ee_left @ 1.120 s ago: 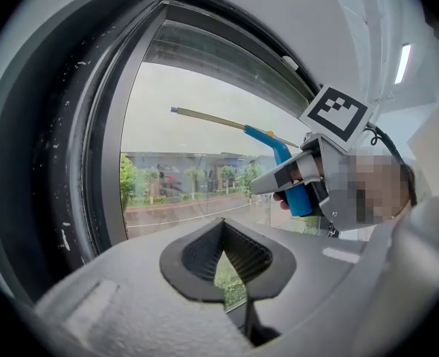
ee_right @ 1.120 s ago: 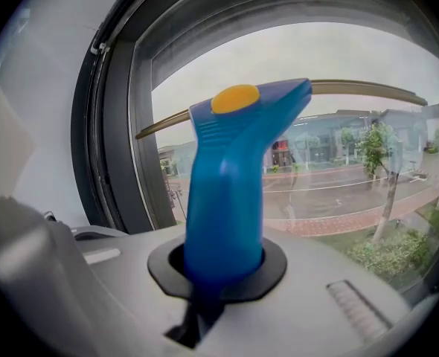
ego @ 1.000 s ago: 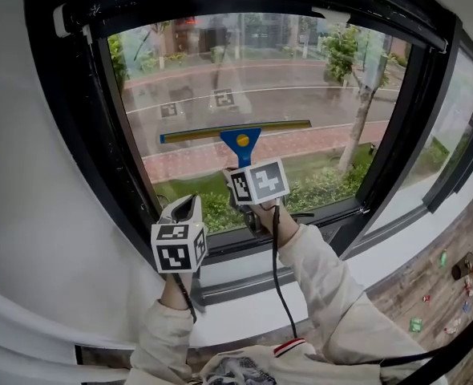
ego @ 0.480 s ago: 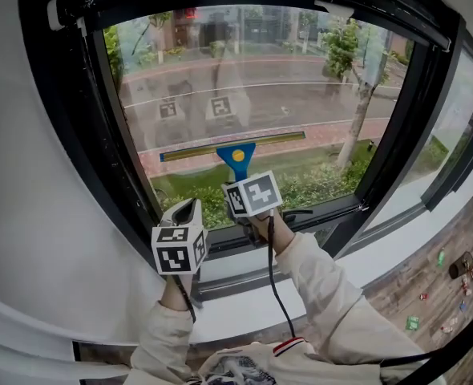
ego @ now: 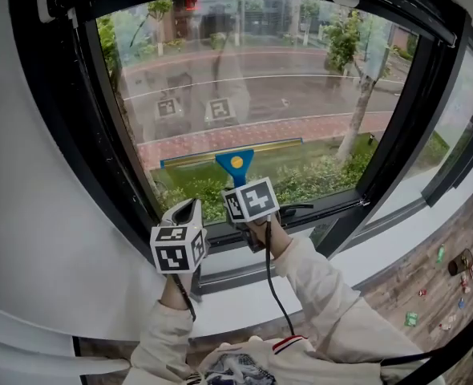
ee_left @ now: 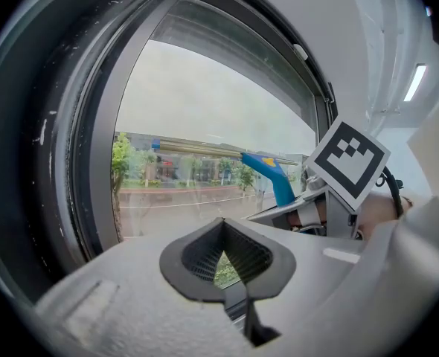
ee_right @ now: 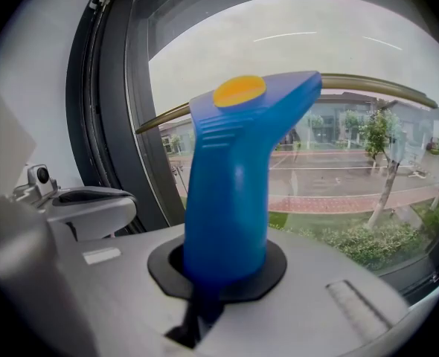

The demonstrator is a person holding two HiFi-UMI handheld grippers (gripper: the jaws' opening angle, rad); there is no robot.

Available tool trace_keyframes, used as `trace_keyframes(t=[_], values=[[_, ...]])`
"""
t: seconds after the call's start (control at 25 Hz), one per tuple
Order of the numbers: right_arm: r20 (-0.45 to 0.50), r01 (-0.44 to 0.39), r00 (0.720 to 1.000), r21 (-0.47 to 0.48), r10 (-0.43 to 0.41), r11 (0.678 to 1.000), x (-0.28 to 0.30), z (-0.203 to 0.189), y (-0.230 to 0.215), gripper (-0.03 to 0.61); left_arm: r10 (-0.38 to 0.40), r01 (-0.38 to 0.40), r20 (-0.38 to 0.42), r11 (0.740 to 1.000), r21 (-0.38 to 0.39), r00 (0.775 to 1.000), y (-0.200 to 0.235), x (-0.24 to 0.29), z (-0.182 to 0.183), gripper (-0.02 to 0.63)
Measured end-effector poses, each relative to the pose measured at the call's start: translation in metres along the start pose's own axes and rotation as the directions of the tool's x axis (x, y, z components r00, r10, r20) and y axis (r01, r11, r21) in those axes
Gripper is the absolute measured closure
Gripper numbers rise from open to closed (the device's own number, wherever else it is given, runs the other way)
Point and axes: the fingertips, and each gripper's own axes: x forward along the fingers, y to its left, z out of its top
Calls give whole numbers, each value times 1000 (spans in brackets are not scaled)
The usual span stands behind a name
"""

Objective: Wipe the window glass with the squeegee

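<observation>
**A:** Head view first: what is being shown, starting from the biggest thing?

**B:** The window glass is being enclosed by a dark window frame. A street, a brick path and greenery are being seen through the pane.

**A:** And where is the squeegee being kept?

**B:** The blue squeegee is being held against the lower part of the pane. Its long blade is lying level along the edge where the brick path meets the grass. A second ago the blade was being held higher, above the brick path, so it is being drawn downward over the glass.

**A:** How is it being gripped?

**B:** Its handle is being clamped between the narrowly set jaws of the right gripper and is standing upright out of them. That gripper is also being carried lower than before, and is now near the bottom rail of the frame.

**A:** And the left gripper?

**B:** The left gripper is being held just left of the right one, near the lower left corner of the frame and apart from the glass. Its jaws are being kept together with nothing between them. Its place against the frame is barely changed.
</observation>
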Motion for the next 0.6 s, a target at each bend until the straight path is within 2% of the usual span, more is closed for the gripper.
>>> trace_keyframes(t=[0.6], values=[[-85, -17, 996, 35, 20, 999, 24, -52, -3, 558, 14, -15, -42, 1000, -11, 999, 2, 12, -37, 614]])
